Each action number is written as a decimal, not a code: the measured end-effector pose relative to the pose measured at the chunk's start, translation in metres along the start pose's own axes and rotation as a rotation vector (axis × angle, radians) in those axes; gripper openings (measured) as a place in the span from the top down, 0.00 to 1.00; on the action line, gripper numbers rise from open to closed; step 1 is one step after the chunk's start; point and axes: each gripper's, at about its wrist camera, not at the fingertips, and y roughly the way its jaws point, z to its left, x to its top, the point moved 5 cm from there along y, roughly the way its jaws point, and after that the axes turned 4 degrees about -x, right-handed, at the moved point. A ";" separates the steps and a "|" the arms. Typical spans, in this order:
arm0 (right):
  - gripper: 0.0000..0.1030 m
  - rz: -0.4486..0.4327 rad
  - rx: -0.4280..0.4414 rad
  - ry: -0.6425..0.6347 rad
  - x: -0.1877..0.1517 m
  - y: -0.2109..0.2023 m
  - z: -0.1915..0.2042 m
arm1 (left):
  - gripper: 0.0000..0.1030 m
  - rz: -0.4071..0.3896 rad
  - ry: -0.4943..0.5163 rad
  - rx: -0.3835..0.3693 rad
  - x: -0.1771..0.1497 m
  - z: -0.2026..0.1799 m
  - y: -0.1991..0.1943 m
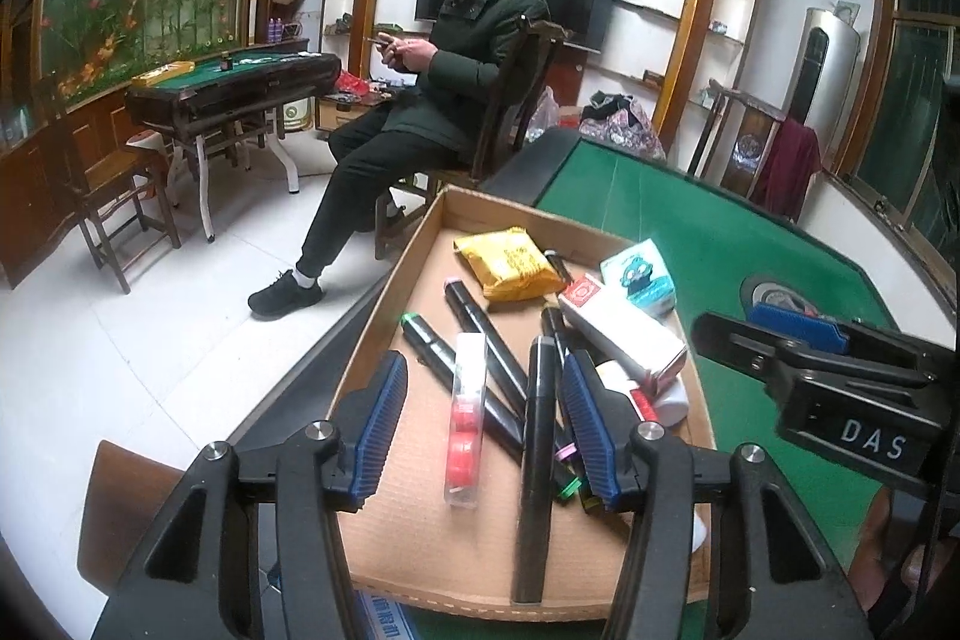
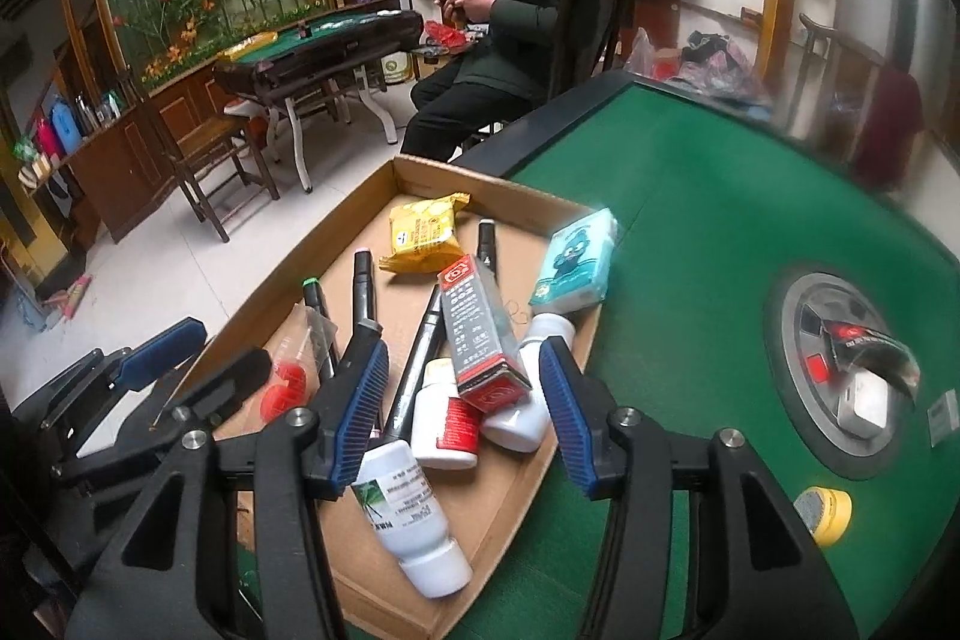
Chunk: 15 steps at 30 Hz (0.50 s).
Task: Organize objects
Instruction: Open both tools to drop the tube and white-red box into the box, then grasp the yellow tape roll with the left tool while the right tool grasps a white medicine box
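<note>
Cardboard tray [image 1: 414,430] on the corner of a green table [image 1: 738,244], holding the sorted items. Black markers [image 1: 480,346] lie with long axes running near-to-far, splayed like a fan; a clear tube of red balls [image 1: 465,421] lies roughly parallel to them. A red-and-white box [image 2: 480,334] rests tilted across white bottles [image 2: 414,514]. Left gripper [image 1: 480,430] and right gripper [image 2: 459,418] hover above the tray, fingers released, grasping nothing.

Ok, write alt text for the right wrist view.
Open right gripper hovers over a cardboard tray on a green table, holding white bottles, black markers, a red-and-grey box and a yellow packet.
</note>
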 end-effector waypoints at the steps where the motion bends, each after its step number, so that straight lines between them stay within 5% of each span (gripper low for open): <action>1: 0.50 -0.003 0.005 0.006 -0.001 -0.003 -0.003 | 0.53 -0.005 -0.001 0.002 0.001 -0.001 -0.002; 8: 0.50 -0.032 -0.005 0.077 -0.005 -0.020 -0.043 | 0.53 -0.019 0.049 -0.043 0.003 -0.030 -0.009; 15: 0.51 -0.048 -0.060 0.152 -0.020 -0.041 -0.108 | 0.51 0.040 0.125 -0.171 -0.004 -0.090 -0.007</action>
